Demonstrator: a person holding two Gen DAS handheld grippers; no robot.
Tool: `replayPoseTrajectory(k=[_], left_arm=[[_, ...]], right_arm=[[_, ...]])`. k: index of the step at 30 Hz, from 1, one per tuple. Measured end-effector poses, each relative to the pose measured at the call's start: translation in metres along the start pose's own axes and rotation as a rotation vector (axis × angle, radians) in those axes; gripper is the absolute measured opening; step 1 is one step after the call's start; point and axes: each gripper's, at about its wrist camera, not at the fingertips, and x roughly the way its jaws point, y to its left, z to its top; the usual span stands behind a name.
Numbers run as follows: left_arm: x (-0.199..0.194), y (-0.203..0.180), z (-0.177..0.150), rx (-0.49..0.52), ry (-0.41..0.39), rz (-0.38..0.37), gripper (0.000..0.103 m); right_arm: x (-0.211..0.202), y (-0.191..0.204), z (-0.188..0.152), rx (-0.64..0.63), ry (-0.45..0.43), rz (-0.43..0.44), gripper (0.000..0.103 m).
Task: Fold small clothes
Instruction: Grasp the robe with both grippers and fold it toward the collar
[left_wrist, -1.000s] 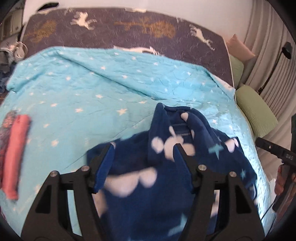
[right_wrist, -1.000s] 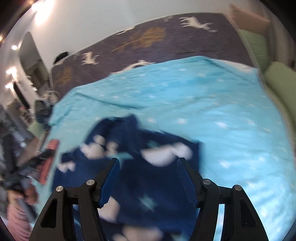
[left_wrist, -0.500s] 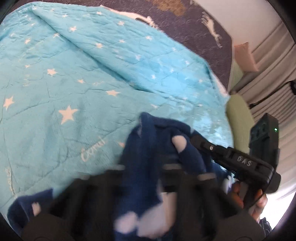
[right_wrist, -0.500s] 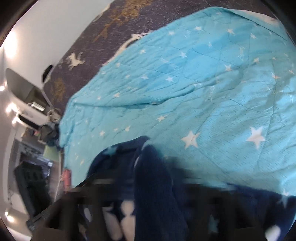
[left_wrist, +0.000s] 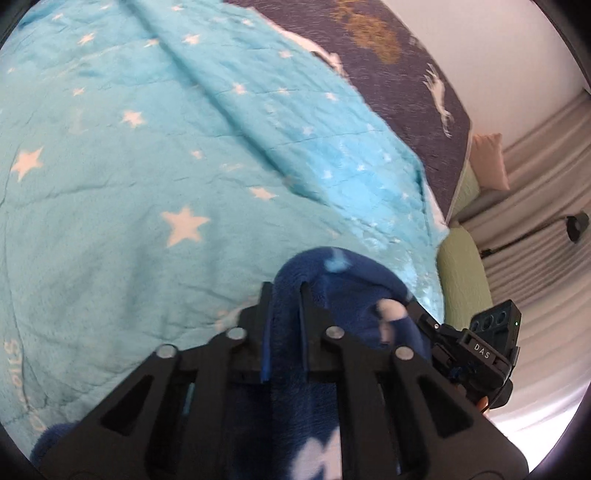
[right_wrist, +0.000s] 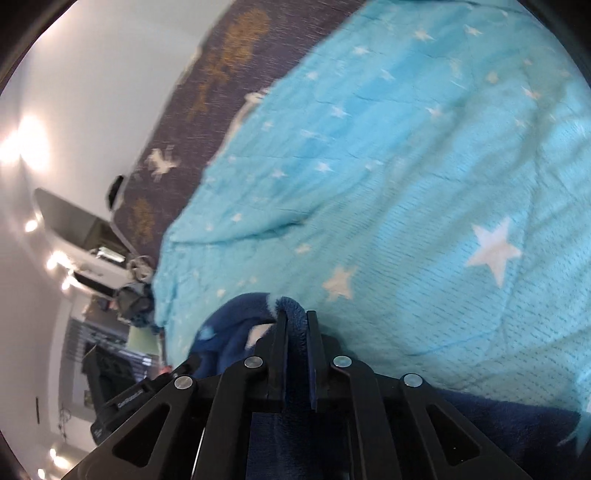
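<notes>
A small dark blue fleece garment (left_wrist: 332, 280) with white and pale blue shapes lies on a light blue star blanket (left_wrist: 147, 166). My left gripper (left_wrist: 286, 291) is shut on a fold of its top edge. My right gripper (right_wrist: 295, 319) is shut on another part of the same edge (right_wrist: 236, 328). The two grippers are close together; the right one shows at the lower right of the left wrist view (left_wrist: 480, 354). The rest of the garment hangs below, hidden behind the gripper bodies.
A dark bedspread (left_wrist: 388, 66) with white deer and gold trees covers the far part of the bed. Green cushions (left_wrist: 465, 266) and grey curtains (left_wrist: 546, 192) are to the right. A cluttered shelf and doorway (right_wrist: 103, 258) are to the left.
Both grippers were open over the spread garment a second ago. They have since dropped to its top edge and shut on it, close to each other.
</notes>
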Motion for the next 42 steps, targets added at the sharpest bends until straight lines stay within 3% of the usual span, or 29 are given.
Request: replayPoseTrajectory(k=[2, 3, 4, 5, 6, 7, 8, 9, 10, 11, 12, 13, 18, 21, 23, 27, 28, 30, 32, 33, 37, 40, 42], left_arm=[[0.004, -0.008, 0.003, 0.016, 0.011, -0.012, 0.033], [0.008, -0.012, 0.004, 0.018, 0.024, -0.013, 0.052], [0.014, -0.014, 0.006, 0.017, 0.036, -0.003, 0.063], [0.021, -0.017, 0.007, 0.019, 0.050, 0.006, 0.063], [0.028, -0.019, 0.007, 0.022, 0.068, 0.018, 0.063], [0.034, -0.020, 0.007, 0.026, 0.075, 0.020, 0.053], [0.037, -0.021, 0.007, 0.034, 0.081, -0.004, 0.040], [0.041, -0.020, 0.007, 0.029, 0.102, -0.035, 0.016], [0.044, -0.016, 0.006, 0.007, 0.119, -0.077, 0.016], [0.045, -0.014, 0.005, -0.002, 0.114, -0.093, 0.016], [0.043, -0.010, 0.005, -0.012, 0.105, -0.125, 0.014], [0.041, -0.007, 0.004, -0.025, 0.101, -0.154, 0.014], [0.009, 0.019, 0.007, -0.115, 0.011, -0.446, 0.013], [0.001, 0.037, 0.011, -0.163, -0.029, -0.499, 0.013], [0.007, 0.057, 0.012, -0.248, -0.019, -0.514, 0.013], [0.007, 0.072, 0.011, -0.315, -0.029, -0.460, 0.012], [0.003, 0.067, 0.012, -0.286, -0.051, -0.431, 0.012], [-0.014, 0.049, 0.011, -0.188, -0.102, -0.327, 0.012], [-0.028, 0.025, 0.007, -0.091, -0.134, -0.231, 0.017], [-0.035, 0.011, 0.005, -0.041, -0.137, -0.205, 0.025], [-0.062, -0.028, -0.017, 0.148, -0.095, -0.143, 0.045], [-0.058, -0.033, -0.039, 0.184, -0.032, -0.090, 0.045], [-0.046, -0.024, -0.052, 0.212, -0.004, -0.036, 0.045]], right_arm=[[0.001, 0.008, -0.002, -0.029, 0.001, 0.030, 0.018], [0.005, 0.010, -0.004, -0.040, 0.007, 0.031, 0.031], [0.011, 0.012, -0.005, -0.048, 0.020, 0.028, 0.038], [0.016, 0.013, -0.005, -0.055, 0.034, 0.024, 0.042], [0.019, 0.015, -0.005, -0.068, 0.041, 0.012, 0.042], [0.021, 0.017, -0.005, -0.077, 0.042, 0.006, 0.042], [0.021, 0.017, -0.004, -0.076, 0.043, 0.016, 0.043], [0.020, 0.016, -0.003, -0.067, 0.044, 0.032, 0.041], [0.020, 0.015, -0.001, -0.056, 0.040, 0.050, 0.035], [0.021, 0.014, -0.001, -0.051, 0.041, 0.056, 0.017], [0.022, 0.015, 0.000, -0.052, 0.050, 0.051, 0.008], [0.019, 0.015, 0.000, -0.046, 0.045, 0.055, 0.008], [-0.001, -0.002, 0.004, 0.092, -0.018, 0.179, 0.007], [0.004, -0.029, 0.007, 0.206, -0.011, 0.137, 0.007], [0.010, -0.032, 0.006, 0.211, 0.012, 0.117, 0.007], [0.010, -0.015, 0.004, 0.116, -0.013, 0.024, 0.012], [0.009, -0.011, 0.003, 0.095, -0.023, -0.005, 0.015], [0.000, -0.003, 0.001, 0.049, -0.074, -0.065, 0.031], [-0.019, 0.009, -0.003, 0.004, -0.156, -0.146, 0.044], [-0.025, 0.015, -0.003, -0.023, -0.163, -0.168, 0.045], [-0.053, 0.049, -0.015, -0.162, -0.088, -0.262, 0.045], [-0.054, 0.055, -0.034, -0.164, 0.034, -0.234, 0.041], [-0.047, 0.050, -0.049, -0.181, 0.086, -0.272, 0.036]])
